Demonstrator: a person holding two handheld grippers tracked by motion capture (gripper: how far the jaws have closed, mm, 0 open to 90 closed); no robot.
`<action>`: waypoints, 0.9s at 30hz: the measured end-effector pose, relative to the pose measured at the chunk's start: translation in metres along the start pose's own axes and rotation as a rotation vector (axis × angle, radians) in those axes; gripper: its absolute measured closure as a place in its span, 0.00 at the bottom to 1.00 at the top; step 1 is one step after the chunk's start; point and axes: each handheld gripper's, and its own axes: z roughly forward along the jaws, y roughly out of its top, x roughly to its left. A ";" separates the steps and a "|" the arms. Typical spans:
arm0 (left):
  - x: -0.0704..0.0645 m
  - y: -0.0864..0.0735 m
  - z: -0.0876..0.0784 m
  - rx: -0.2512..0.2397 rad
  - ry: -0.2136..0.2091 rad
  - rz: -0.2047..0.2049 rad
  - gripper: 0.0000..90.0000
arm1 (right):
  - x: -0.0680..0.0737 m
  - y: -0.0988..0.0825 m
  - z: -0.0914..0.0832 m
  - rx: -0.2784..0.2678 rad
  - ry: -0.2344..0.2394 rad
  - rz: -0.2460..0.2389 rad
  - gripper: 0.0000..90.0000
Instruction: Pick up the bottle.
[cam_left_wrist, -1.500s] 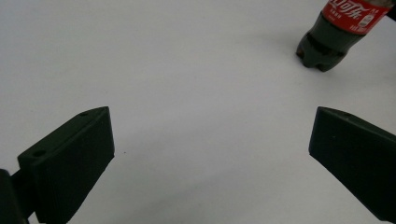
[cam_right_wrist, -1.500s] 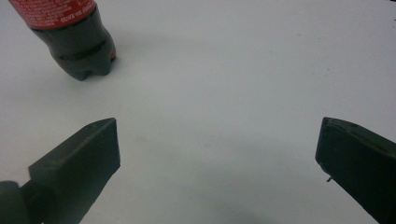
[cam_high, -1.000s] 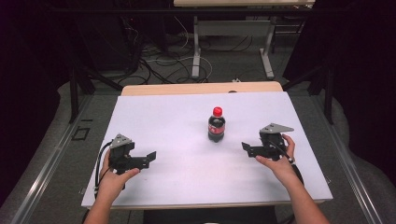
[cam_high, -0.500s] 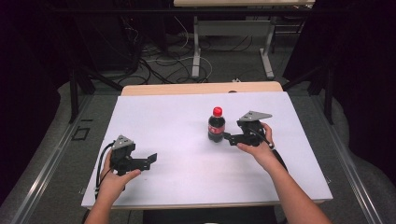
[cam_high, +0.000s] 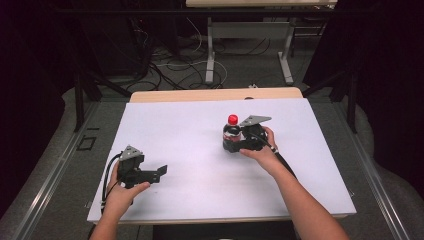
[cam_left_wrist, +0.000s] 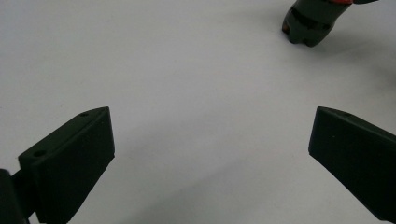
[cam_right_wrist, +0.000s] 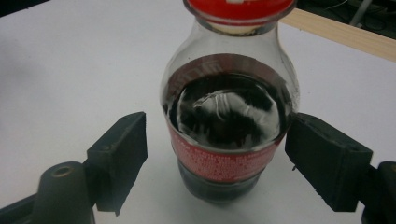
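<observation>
A small cola bottle with a red cap stands upright right of the middle of the white table. My right gripper reaches it from the right, held by a hand. In the right gripper view the bottle stands between the jaws, which have been closing; the right pad is at the label and a narrow gap remains at the left pad, so the right gripper is open. My left gripper rests near the front left, open, with bare table between the jaws. The left gripper view shows the left gripper and the bottle's base far off.
A wooden strip runs along the table's far edge. Behind it are table legs and loose cables on the floor. Metal rails flank the table on both sides.
My right hand has moved left across the table to the bottle, and its jaws now stand on either side of it. The left hand and the bottle have stayed in place.
</observation>
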 end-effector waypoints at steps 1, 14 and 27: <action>0.001 0.000 0.000 0.002 0.000 0.003 0.01 | 0.000 0.000 0.000 0.000 0.000 0.000 0.23; 0.003 -0.002 0.002 0.007 0.005 0.004 0.01 | -0.007 -0.006 0.019 0.017 0.026 0.043 0.27; 0.003 -0.003 0.004 0.017 0.002 -0.009 0.01 | -0.005 -0.007 0.023 0.018 -0.007 0.025 0.31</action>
